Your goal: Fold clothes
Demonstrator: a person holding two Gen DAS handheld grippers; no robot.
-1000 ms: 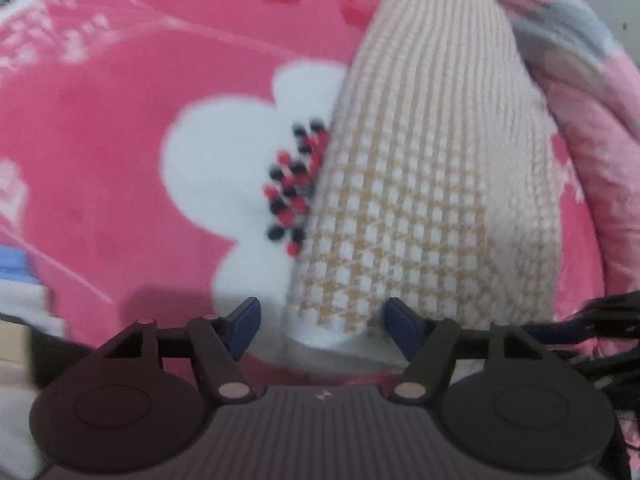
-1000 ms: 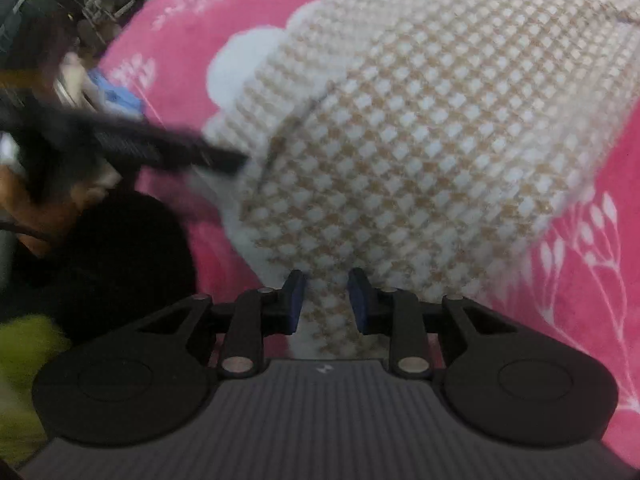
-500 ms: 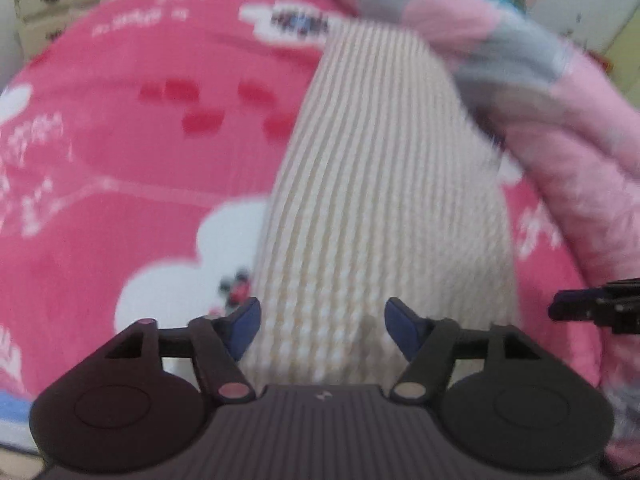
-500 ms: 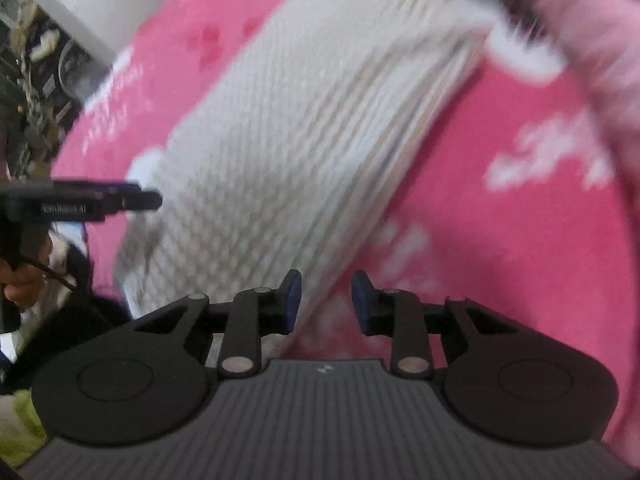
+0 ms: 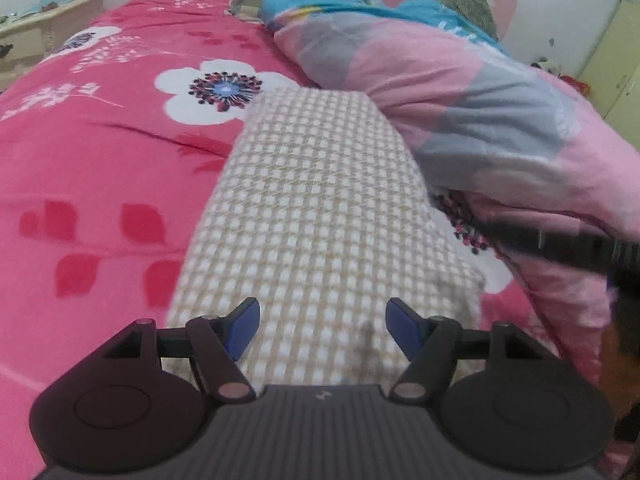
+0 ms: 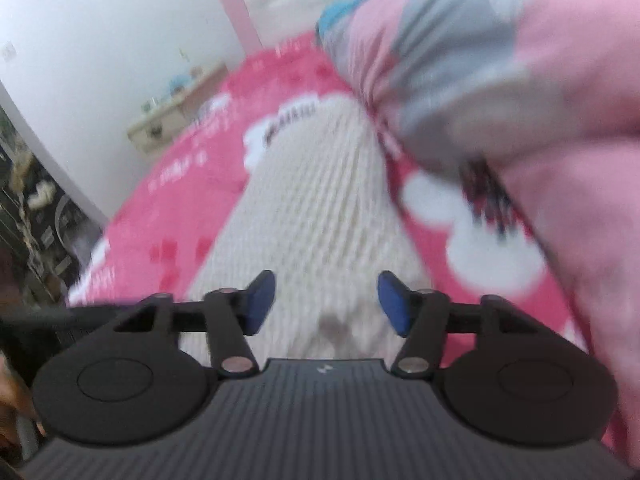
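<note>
While both hover: folded checked garment (image 5: 320, 208) lies on pink floral bed (image 5: 100, 160).
Left gripper (image 5: 322, 326): jaws spread, empty.
Right gripper (image 6: 326, 300): jaws opening, nothing pinched.

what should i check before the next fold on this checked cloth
1. Left tongs free of fabric: ok, blue pads apart with nothing pinched.
2. Right tongs free of fabric: ok, jaws opening, nothing pressed between them.
3. Checked cloth lying flat as a long strip on the pink floral bedspread: ok.
4. Far end clear of the pink and grey quilt: not ok, the quilt crowds its right far corner.
5. Near edge layers lined up: cannot tell, the tongs bodies cover it.
6. Right wrist view sharp enough to aim: not ok, blurred.
</note>
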